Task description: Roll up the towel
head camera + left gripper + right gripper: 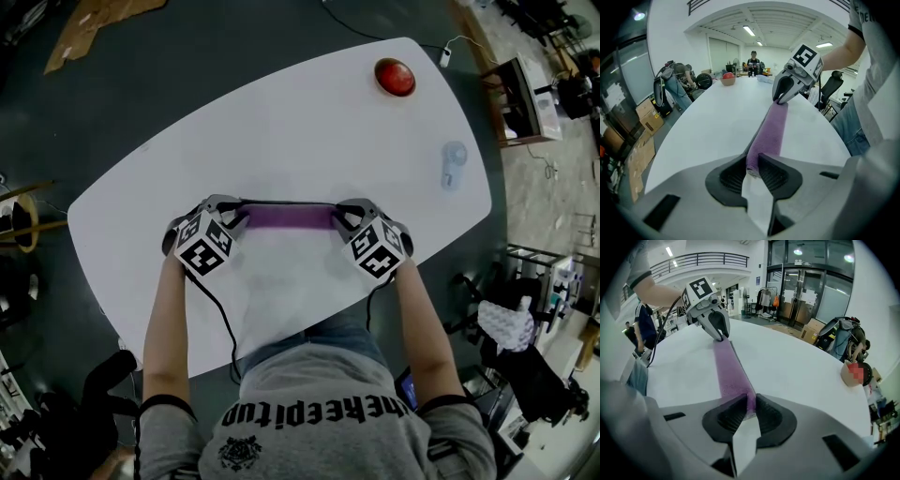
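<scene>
One purple towel (pixel 286 217) lies as a narrow roll across the near half of the white table (pixel 281 122), pinched at both ends, apparently so that it is turned evenly: the left gripper (pixel 752 161) is clamped on one end, the right gripper (pixel 751 401) on the other, two grippers in all

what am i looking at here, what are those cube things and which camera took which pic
No robot here: a person works two hand-held two-jaw grippers; the patterned cubes belong to them. The head view comes from a camera on the person's head, looking down. The other two come from cameras riding on the left gripper and right gripper, looking along their jaws. A purple towel, in a narrow strip, lies on the white table; each gripper pinches one end. Farther off sits a red thing.
</scene>
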